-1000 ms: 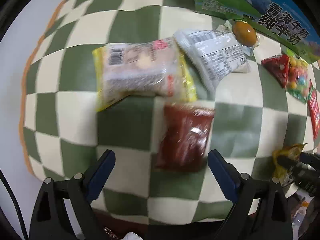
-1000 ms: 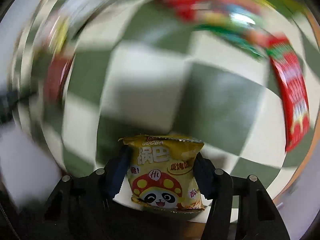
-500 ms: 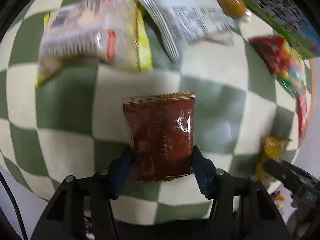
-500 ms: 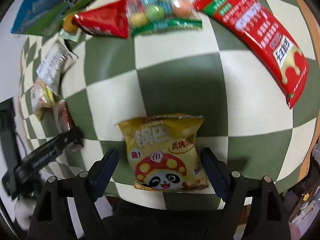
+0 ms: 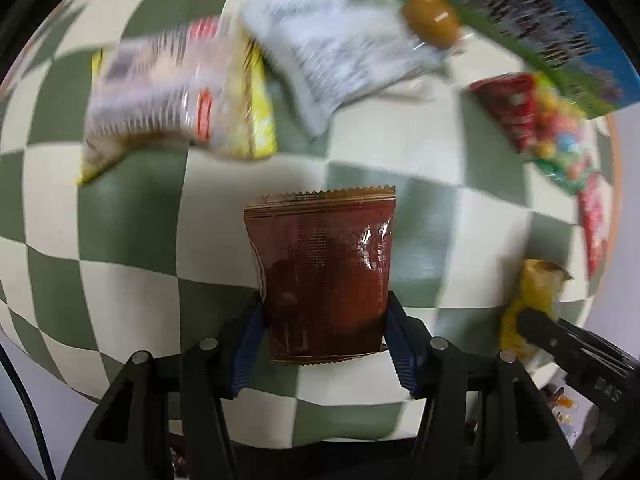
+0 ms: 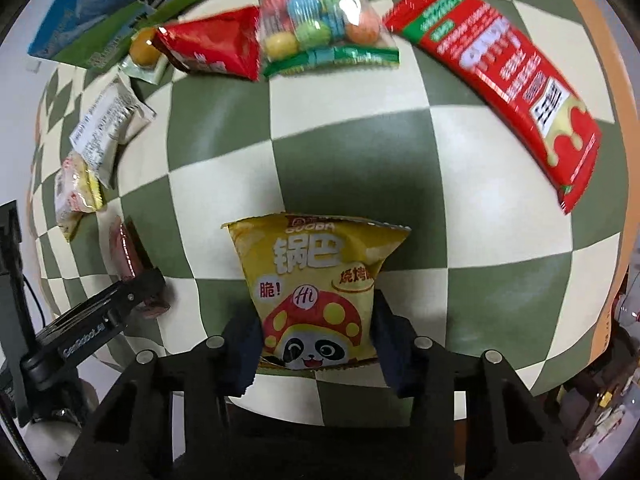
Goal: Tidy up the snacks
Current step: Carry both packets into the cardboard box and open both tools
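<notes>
My left gripper is shut on a dark red-brown snack packet, held just above the green-and-cream checkered cloth. My right gripper is shut on a yellow panda snack bag. The yellow bag and right gripper also show at the right of the left wrist view. The left gripper and its brown packet show at the left of the right wrist view.
A clear-and-yellow packet, a white packet and a wrapped brown egg lie ahead of the left gripper. A red triangular pack, a candy bag and a long red pack lie ahead of the right. A blue-green box stands at the back.
My left gripper closed around the brown packet and now holds it. My right gripper opened around the yellow bag half a second ago and has shut on it again.
</notes>
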